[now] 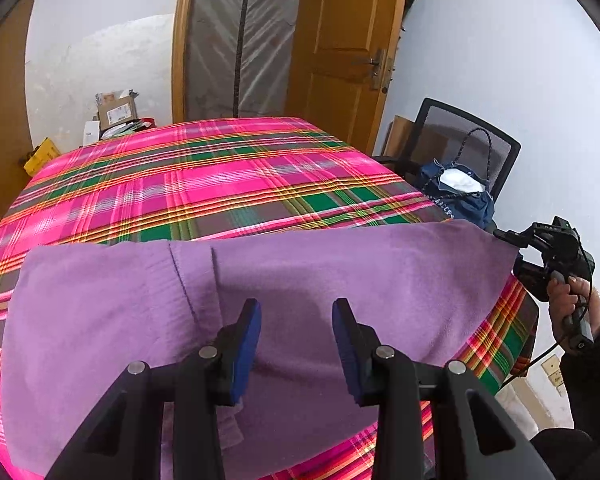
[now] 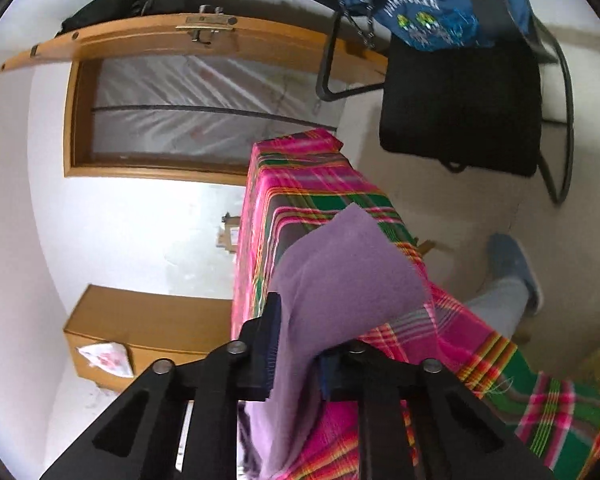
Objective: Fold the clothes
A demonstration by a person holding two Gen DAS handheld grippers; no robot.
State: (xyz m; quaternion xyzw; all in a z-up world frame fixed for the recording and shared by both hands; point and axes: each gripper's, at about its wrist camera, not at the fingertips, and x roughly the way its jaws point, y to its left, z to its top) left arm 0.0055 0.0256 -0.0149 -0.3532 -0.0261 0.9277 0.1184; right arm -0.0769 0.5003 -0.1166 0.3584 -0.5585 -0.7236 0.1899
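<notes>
A purple garment (image 1: 300,280) lies spread across the near part of a table covered with a pink and green plaid cloth (image 1: 204,184). My left gripper (image 1: 296,320) hovers open just above the garment's middle, with its blue pads apart and nothing between them. My right gripper (image 1: 508,238) shows at the right in the left wrist view, pinching the garment's far right corner. In the right wrist view the right gripper (image 2: 300,344) is shut on the purple garment (image 2: 340,264), whose corner sticks up past the jaws beside the plaid table cloth (image 2: 300,184).
A black mesh chair (image 1: 464,140) with a blue bag (image 1: 456,192) stands at the table's right. A wooden door (image 1: 340,40) and a plastic-covered doorway are behind. Boxes and clutter (image 1: 116,116) sit at the back left. A person's leg and slipper (image 2: 508,276) stand beside the table.
</notes>
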